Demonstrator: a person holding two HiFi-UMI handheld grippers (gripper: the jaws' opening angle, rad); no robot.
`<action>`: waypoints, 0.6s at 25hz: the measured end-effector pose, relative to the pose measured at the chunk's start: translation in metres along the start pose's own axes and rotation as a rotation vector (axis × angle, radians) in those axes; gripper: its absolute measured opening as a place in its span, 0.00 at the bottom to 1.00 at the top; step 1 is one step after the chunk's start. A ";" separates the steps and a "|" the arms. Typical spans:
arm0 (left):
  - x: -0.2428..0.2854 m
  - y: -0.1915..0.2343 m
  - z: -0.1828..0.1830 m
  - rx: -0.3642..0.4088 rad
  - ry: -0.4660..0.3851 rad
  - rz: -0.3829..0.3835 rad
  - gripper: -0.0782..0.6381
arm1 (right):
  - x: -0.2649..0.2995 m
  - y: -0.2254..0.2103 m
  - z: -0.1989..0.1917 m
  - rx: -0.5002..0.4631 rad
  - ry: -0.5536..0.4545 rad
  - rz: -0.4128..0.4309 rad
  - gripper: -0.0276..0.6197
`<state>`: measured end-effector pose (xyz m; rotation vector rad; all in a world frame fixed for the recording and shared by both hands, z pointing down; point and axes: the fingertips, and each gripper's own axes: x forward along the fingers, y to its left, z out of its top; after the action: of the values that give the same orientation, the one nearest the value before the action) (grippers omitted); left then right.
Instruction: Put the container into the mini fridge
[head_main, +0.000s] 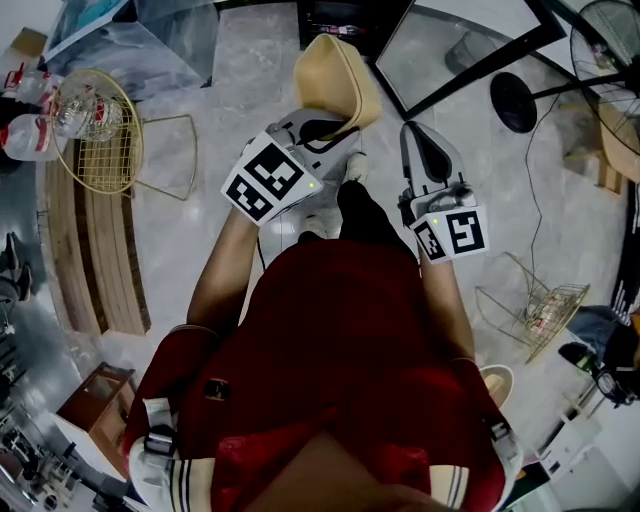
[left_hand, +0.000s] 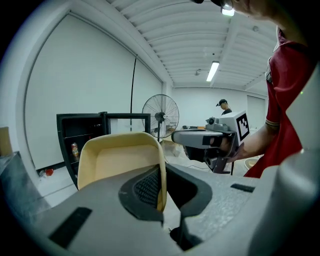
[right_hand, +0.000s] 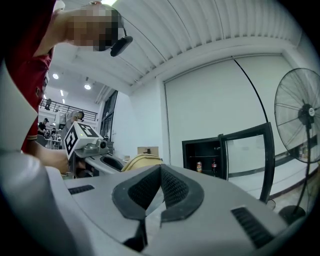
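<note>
The container is a tan plastic tub, tilted on its side. My left gripper is shut on its wall, and in the left gripper view the rim is pinched between the dark pads. The black mini fridge stands ahead on the floor with its glass door swung open; a can and a bottle sit on a shelf inside. My right gripper hangs beside the left, shut with nothing between its pads. Each gripper shows in the other's view: the right gripper and the left gripper.
A standing fan is right of the fridge, its round base on the floor. Wire baskets flank me. A slatted wooden bench runs along the left. A person stands far off.
</note>
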<state>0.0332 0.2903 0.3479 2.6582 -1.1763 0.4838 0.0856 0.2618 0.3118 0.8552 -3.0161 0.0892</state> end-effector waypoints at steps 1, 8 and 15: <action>0.005 0.006 0.000 0.008 0.010 0.001 0.14 | 0.005 -0.006 -0.002 -0.001 0.000 -0.001 0.04; 0.041 0.059 -0.002 0.064 0.095 0.022 0.14 | 0.057 -0.056 -0.012 0.006 -0.020 0.006 0.04; 0.100 0.119 0.004 0.111 0.194 0.018 0.14 | 0.111 -0.124 -0.013 0.017 -0.023 0.025 0.04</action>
<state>0.0087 0.1420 0.3865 2.6207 -1.1476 0.8118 0.0562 0.0988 0.3337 0.8264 -3.0521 0.1056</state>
